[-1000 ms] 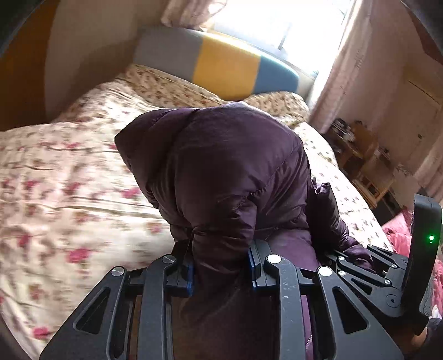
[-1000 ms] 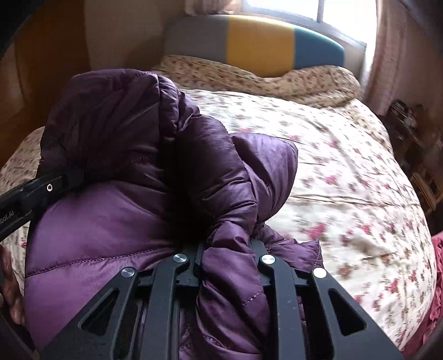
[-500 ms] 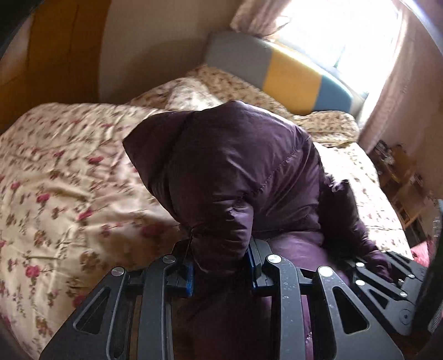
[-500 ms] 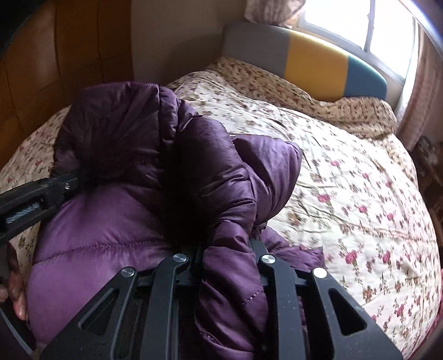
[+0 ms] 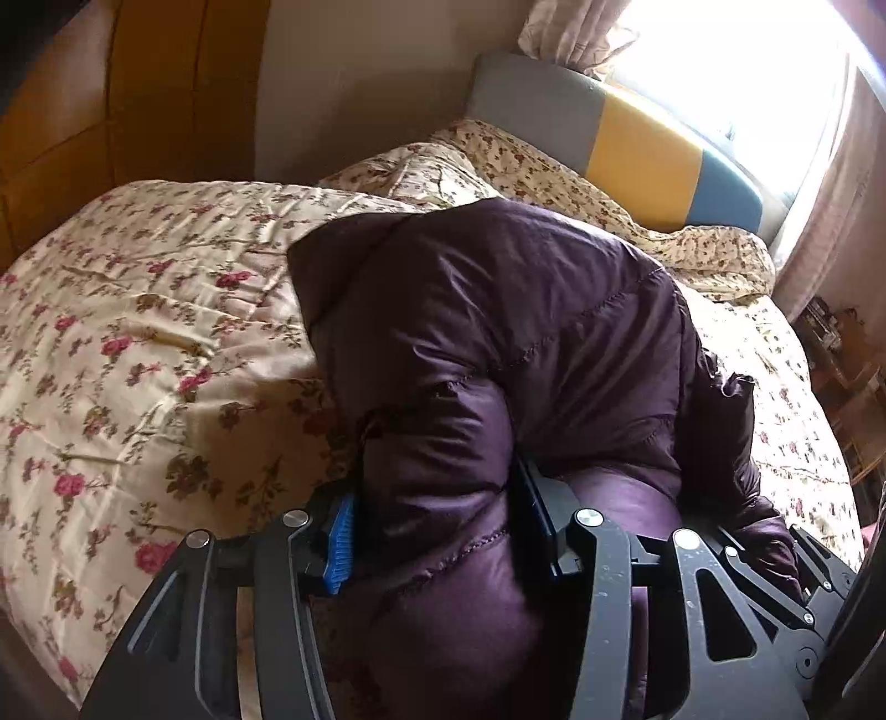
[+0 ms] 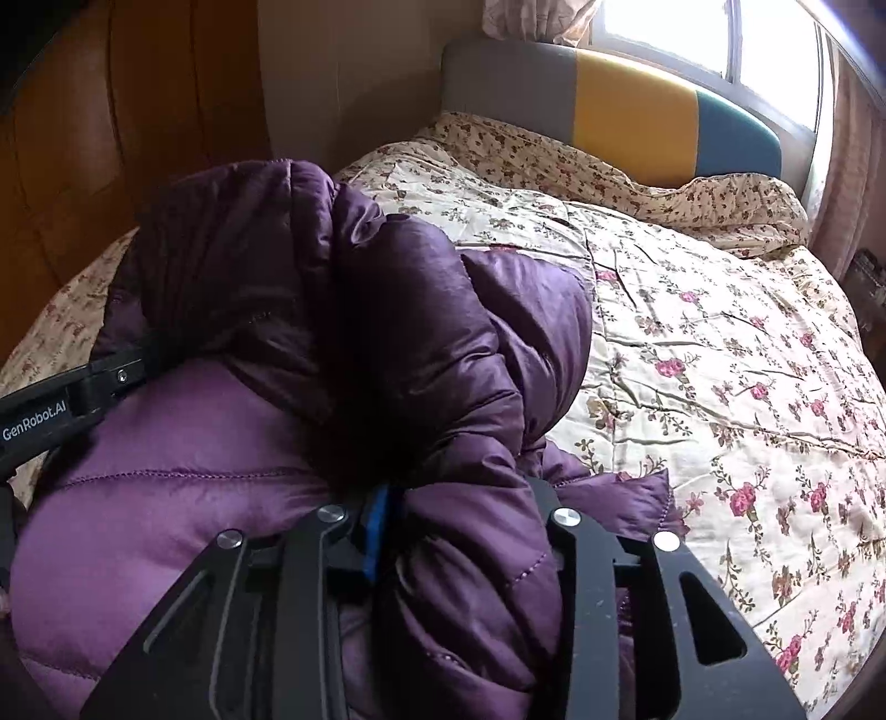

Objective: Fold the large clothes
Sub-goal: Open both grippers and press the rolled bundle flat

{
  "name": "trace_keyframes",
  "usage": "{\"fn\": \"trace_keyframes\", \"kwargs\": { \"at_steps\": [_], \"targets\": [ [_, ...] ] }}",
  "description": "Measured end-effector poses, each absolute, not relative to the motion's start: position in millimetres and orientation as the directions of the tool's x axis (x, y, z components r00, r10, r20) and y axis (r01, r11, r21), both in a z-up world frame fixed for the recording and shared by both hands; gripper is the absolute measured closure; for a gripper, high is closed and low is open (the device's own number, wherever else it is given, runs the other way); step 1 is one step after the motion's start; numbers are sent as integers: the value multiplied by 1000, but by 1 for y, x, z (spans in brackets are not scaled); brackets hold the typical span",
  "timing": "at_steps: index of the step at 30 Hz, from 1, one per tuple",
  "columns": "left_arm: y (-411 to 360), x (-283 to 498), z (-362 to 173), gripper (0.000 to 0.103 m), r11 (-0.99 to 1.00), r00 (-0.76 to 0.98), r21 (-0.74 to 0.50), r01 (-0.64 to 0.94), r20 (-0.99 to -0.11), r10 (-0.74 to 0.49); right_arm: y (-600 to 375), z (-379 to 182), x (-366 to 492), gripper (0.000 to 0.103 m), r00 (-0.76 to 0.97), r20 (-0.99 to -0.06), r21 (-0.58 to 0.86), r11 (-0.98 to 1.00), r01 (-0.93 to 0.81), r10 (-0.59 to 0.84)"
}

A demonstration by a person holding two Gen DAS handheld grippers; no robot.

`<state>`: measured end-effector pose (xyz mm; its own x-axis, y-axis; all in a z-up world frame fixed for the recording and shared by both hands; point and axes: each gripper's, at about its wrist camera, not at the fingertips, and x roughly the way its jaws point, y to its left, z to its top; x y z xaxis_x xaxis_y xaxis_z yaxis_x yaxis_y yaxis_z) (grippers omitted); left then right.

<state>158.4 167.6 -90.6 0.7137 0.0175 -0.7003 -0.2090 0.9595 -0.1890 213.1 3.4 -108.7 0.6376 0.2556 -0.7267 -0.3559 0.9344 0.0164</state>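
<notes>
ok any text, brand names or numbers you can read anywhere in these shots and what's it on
"GenRobot.AI": white lettering on the black body of the left gripper, seen at the left edge of the right wrist view.

No other text is readable: the purple jacket, the floral bedspread and the headboard show none, and the shelf items at the far right are too small and blurred.

Jacket (image 5: 498,343): bunched at frame centre in the left wrist view, left of centre in the right wrist view, on the quilt.
Quilt (image 6: 720,360): spread over the bed, seen left of the jacket in the left view, right of it in the right view.
Left gripper (image 5: 432,526): lower centre, a jacket fold clamped between its fingers.
Right gripper (image 6: 459,526): lower centre, likewise clamped on a fold.
Headboard (image 6: 609,111): upper right, behind the quilt.
Window (image 6: 692,33): top right, behind the headboard.
</notes>
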Motion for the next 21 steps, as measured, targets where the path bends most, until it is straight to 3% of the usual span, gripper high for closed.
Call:
{"fn": "trace_keyframes", "kwargs": {
  "at_steps": [3,5,8,11,21],
  "targets": [
    [166,147,-83,53,957,719,-173,-234,-693,51,-9,-96,206,50,628,-725,49,932,-360,281],
    [163,135,-76,53,955,733,-166,-246,-677,71,-18,-88,199,48,623,-720,76,927,-366,305],
    [159,121,-69,54,955,750,-166,-245,-657,78,-26,-80,187,48,618,-715,93,921,-378,326],
    [153,109,-62,53,960,769,-170,-224,-635,67,-31,-75,176,57,613,-717,91,916,-390,333],
    [122,89,-71,53,976,769,-146,-162,-639,32,-39,-88,143,61,588,-743,77,914,-399,319]
  ]
}}
